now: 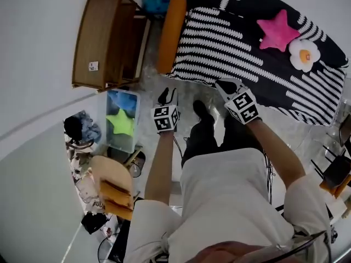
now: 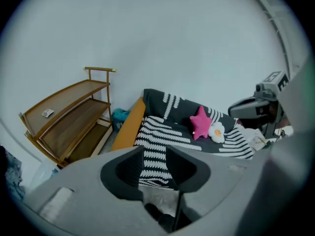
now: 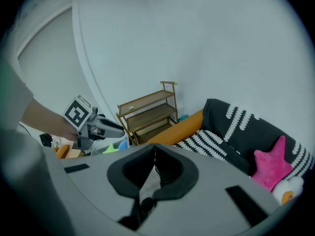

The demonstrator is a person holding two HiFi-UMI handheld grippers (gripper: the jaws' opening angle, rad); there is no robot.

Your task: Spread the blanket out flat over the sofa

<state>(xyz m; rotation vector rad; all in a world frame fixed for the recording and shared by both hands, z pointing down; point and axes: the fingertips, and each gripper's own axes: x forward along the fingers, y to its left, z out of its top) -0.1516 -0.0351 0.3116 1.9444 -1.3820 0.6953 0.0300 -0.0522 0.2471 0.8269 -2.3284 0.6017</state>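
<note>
Blanket point(image 1: 230, 48) lies spread across the sofa point(image 1: 171, 26), seat edge to backrest; I judge little remains. My left gripper point(image 1: 168, 96) stands released and empty, my right gripper point(image 1: 227, 85) clenched on nothing, both short of it.

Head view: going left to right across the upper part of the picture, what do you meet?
wooden shelf rack → orange sofa arm → pink star cushion → fried-egg cushion. The two cushions lie on the black-and-white blanket, which runs from the sofa arm to the right edge.
</note>
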